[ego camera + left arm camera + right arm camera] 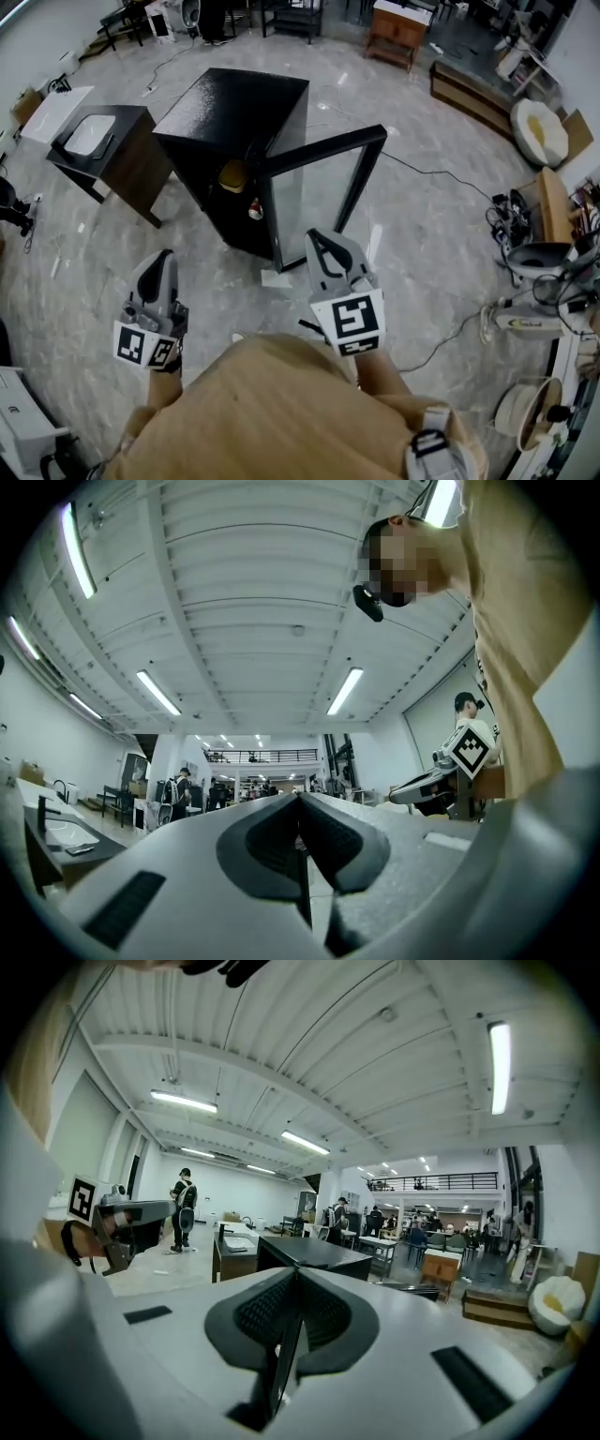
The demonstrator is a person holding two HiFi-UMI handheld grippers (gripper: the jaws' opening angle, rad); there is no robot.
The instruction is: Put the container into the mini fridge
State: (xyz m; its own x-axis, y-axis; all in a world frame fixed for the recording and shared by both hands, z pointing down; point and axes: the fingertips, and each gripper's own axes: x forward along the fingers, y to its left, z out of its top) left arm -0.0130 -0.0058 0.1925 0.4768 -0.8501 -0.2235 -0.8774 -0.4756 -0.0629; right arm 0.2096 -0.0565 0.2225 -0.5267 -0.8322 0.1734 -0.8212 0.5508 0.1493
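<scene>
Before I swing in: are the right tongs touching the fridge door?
Apart: right gripper view shows the right tongs closed on air, the fridge door well beyond them.

From my head view I look steeply down past the left tool [166, 255] and right tool [316, 236] to the mini fridge [234, 122] just beyond. Both tool views tilt upward, mostly onto the ceiling [234, 621]; the right one shares the fridge top.

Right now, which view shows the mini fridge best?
The head view: the mini fridge shows whole, its door open. The right gripper view catches only its black top; the left gripper view shows none of it.
</scene>
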